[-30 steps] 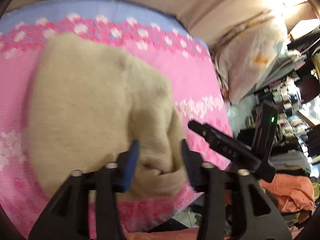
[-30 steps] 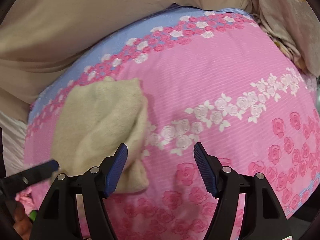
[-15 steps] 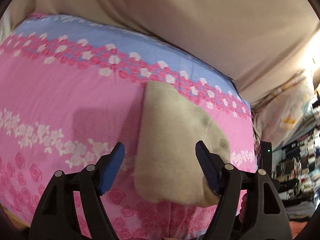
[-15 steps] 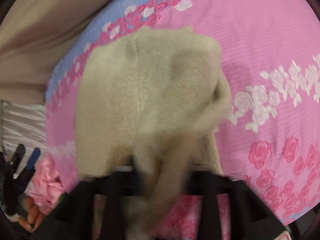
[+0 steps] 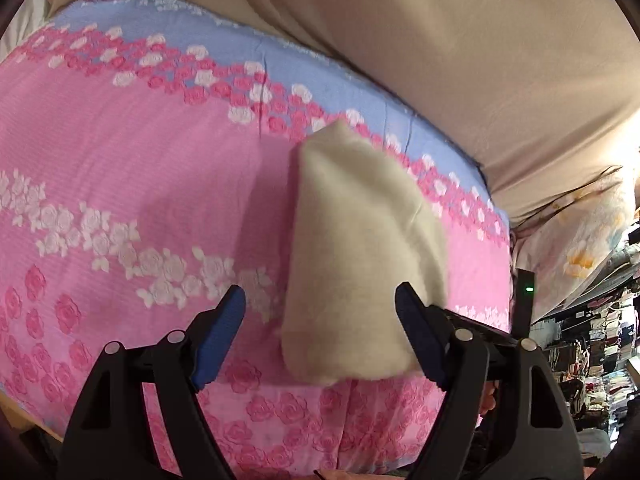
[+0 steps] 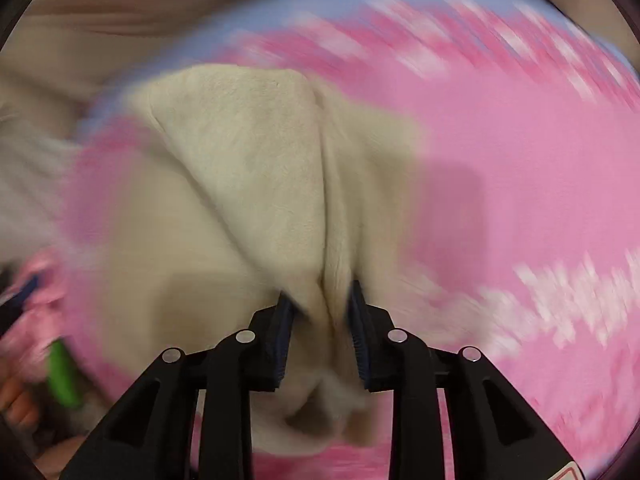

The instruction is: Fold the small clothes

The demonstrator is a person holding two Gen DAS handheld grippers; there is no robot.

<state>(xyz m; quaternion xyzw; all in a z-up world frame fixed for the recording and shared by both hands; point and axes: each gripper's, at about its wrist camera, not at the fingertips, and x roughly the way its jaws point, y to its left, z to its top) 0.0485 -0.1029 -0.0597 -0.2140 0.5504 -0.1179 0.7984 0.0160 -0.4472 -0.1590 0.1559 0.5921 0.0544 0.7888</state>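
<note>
Gripping cream garment (image 6: pixel 256 168), right gripper (image 6: pixel 320 300)

My landmark is the pink bedspread (image 5: pixel 132 168) with its rose pattern, one band of white roses crossing it. Along its far edge runs a blue stripe (image 5: pixel 240 54). Beyond that stripe lies a beige sheet (image 5: pixel 460 48). Past the bedspread's right end I see a floral pillow (image 5: pixel 576 240) and cluttered shelves (image 5: pixel 592 344).

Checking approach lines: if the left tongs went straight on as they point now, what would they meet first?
Probably the cream garment, lying between the open left tongs on the pink bedspread; depth is unclear.
</note>
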